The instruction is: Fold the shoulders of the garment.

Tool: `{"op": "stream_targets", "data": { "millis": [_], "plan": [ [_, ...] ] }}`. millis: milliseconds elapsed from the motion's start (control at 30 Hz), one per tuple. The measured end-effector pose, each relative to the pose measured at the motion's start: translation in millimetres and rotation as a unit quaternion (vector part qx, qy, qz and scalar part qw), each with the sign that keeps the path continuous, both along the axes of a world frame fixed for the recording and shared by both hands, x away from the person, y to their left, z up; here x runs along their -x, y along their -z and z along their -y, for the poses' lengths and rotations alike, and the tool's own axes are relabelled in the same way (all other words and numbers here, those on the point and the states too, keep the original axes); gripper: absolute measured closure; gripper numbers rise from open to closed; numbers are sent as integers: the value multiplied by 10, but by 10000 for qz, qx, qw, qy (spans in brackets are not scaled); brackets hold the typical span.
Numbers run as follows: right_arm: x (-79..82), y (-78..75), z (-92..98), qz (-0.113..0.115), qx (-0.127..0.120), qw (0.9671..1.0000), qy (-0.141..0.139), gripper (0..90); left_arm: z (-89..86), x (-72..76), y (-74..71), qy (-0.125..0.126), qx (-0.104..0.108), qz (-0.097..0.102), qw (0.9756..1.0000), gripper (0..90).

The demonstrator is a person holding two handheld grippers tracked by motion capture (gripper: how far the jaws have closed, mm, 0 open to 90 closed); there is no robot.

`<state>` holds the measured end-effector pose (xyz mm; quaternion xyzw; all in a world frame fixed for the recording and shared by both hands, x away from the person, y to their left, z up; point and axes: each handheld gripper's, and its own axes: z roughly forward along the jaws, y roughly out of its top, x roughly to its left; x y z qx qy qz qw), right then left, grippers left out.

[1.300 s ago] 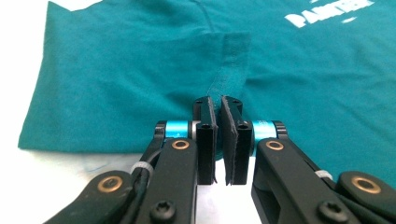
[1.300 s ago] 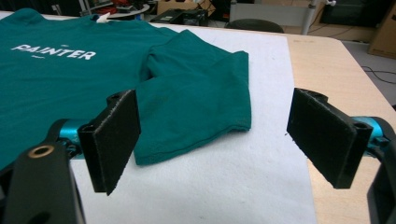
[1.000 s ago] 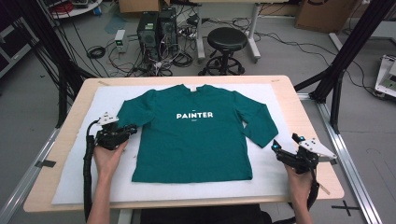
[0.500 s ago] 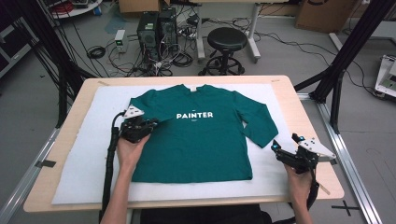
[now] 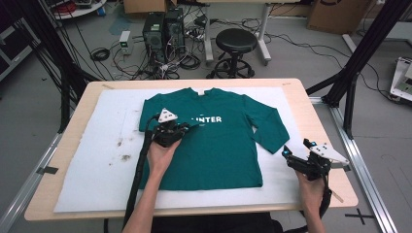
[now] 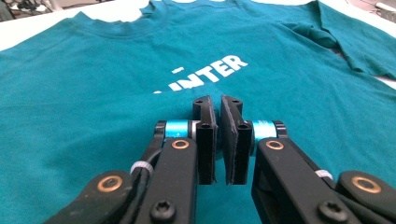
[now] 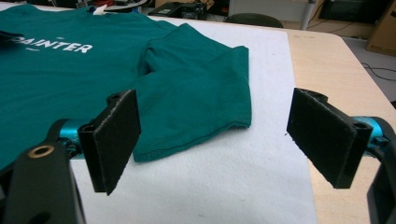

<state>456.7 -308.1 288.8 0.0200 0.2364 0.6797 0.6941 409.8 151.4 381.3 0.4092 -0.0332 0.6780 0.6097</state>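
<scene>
Cables and a stool crowd the floor behind the wooden tabletop (image 5: 311, 104). On it, the left claw (image 6: 217, 140) is clenched, jaws nearly together, over the chest of the teal shirt (image 5: 218, 145); whether it pinches fabric I cannot tell, probably the folded-in sleeve. The right claw (image 7: 229, 144) is released, jaws wide beside the other sleeve (image 7: 196, 102), seemingly poised to take it. Under the shirt lies a white mat (image 5: 97, 165).
</scene>
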Motion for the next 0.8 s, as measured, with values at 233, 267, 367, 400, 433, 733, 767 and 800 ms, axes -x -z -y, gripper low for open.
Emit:
{"op": "stream_targets", "data": {
  "millis": [233, 267, 367, 400, 433, 733, 767, 800],
  "plan": [
    [0, -1, -4, -6, 2, 10000, 26, 180, 273, 9, -46, 98, -169, 49, 9998, 843],
    [0, -2, -4, -2, -2, 10000, 36, 179, 315, 13, -49, 119, -208, 69, 9997, 843],
    [0, -3, -5, -5, 8, 10000, 45, 179, 460, 9, -58, 120, -329, 53, 9994, 843],
    [0, -4, -6, -10, 6, 10000, 39, 179, 512, 7, -61, 45, -379, 47, 9993, 843],
    [0, -6, -4, 1, 6, 10000, 51, 179, 565, 2, -62, 27, -419, 72, 9991, 843],
    [1, -7, -10, -22, 10, 10000, 60, 179, 874, -93, -84, -30, -683, -40, 9977, 843],
    [1, -8, -10, -25, 6, 10000, 58, 179, 888, -99, -84, -29, -705, -43, 9975, 843],
    [1, -9, -10, -34, 4, 10000, 58, 179, 907, -105, -82, -18, -718, -41, 9974, 843]
  ]
}}
